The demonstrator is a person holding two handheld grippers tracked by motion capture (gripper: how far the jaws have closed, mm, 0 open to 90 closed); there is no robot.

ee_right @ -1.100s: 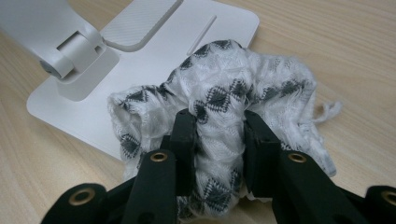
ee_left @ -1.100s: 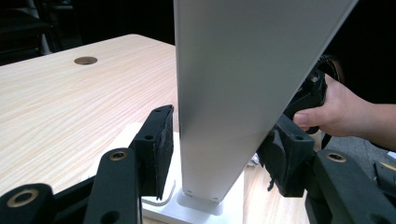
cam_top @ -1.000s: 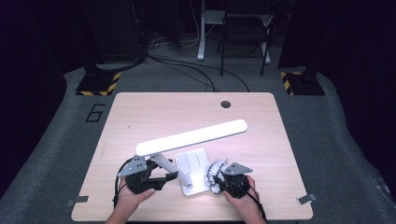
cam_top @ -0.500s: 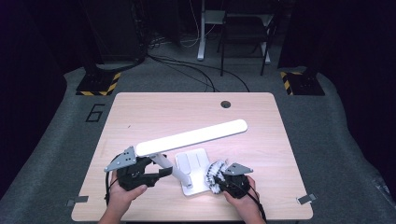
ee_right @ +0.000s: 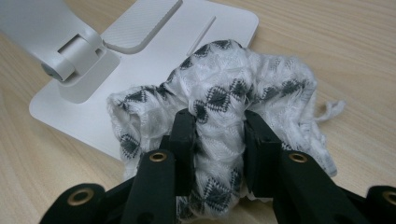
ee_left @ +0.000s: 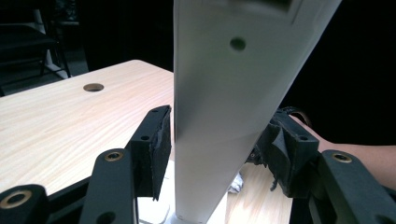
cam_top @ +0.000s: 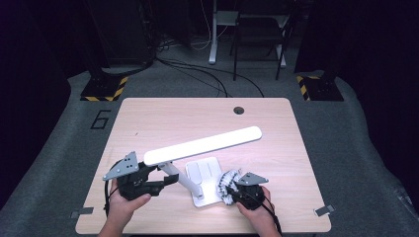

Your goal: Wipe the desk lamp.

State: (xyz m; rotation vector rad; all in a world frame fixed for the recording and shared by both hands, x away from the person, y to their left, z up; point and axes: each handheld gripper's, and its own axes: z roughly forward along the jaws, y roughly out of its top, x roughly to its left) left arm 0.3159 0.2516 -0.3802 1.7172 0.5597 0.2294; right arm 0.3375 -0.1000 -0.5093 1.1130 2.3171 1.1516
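Two tools: right tool [ee_right: 218,140] pinches cloth [ee_right: 224,88] at lamp base [ee_right: 196,28] edge.

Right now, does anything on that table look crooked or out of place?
Slightly: the white lamp's light bar runs slanted across the table, and a bunched patterned cloth pinched in the right gripper rests on the lamp's flat base.

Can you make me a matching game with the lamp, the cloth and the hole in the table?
Things:
1. lamp head
2. cloth
3. lamp base
4. table hole

Descriptions:
A. flat on the table
B. pinched in the right hand-held gripper
C. between the left hand-held gripper pads
D. near the far edge

Pairs: 1-C, 2-B, 3-A, 4-D
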